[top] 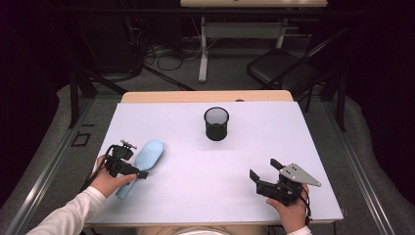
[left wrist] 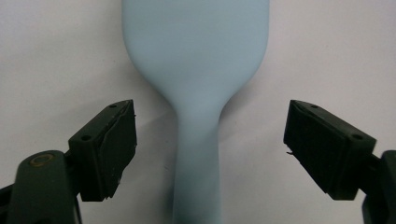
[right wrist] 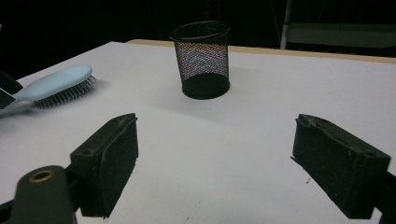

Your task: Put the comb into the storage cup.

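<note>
The hairbrush [left wrist: 198, 70] runs off the left gripper view's top and bottom edges, bristles hidden underneath.

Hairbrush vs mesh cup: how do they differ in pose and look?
The hairbrush lies flat, bristles down, at the table's left; the mesh cup stands upright near the middle. Brush is solid pale blue; cup is black see-through mesh. Left tongs straddle the brush handle; cup stands alone. Both rest on the white table.
</note>
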`<state>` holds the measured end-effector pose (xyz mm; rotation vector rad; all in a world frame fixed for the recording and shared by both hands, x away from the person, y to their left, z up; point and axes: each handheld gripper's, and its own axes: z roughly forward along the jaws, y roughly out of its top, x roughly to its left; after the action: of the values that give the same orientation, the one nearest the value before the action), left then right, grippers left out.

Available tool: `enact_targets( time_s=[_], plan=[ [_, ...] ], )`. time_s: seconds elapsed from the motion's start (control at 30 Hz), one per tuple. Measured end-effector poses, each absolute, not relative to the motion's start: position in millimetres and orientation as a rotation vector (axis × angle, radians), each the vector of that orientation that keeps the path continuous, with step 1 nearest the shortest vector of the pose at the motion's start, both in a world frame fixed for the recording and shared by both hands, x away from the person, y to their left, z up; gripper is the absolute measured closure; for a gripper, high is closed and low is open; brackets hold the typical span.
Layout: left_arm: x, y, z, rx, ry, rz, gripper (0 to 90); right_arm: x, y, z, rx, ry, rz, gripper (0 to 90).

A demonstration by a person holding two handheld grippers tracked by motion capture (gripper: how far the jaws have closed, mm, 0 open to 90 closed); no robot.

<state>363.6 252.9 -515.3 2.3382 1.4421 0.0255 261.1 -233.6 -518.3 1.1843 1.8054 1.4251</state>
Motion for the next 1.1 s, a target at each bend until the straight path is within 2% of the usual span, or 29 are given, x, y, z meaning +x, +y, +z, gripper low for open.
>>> enact_targets(
  time_s=[0.1,0.33,0.43,0.63,0.7,1.0,1.1],
  plan=[
    [363.9,254.3,-515.5,2.329,1.445,0.021,23.6,260.9,-233.4,-518.2,1.184,1.806,1.427,14.0],
    [364.0,253.1,-517.3,2.342,1.447,0.012,26.2,261.1,-233.4,-518.3,1.185,1.808,1.427,14.1],
    [364.3,251.5,-518.2,2.349,1.453,0.025,30.3,261.2,-233.2,-518.4,1.19,1.81,1.423,14.1],
    [366.1,250.3,-519.7,2.345,1.455,0.028,30.0,261.2,-233.3,-518.4,1.19,1.811,1.424,14.1],
    [366.1,249.6,-520.7,2.352,1.463,0.027,33.0,261.1,-233.4,-518.4,1.19,1.81,1.424,14.1],
    [366.6,248.9,-524.6,2.36,1.48,0.042,33.6,261.2,-233.0,-518.6,1.189,1.812,1.425,14.1],
    [367.0,249.7,-525.4,2.364,1.48,0.04,36.4,261.2,-232.9,-518.6,1.188,1.814,1.425,14.1]
  ],
)
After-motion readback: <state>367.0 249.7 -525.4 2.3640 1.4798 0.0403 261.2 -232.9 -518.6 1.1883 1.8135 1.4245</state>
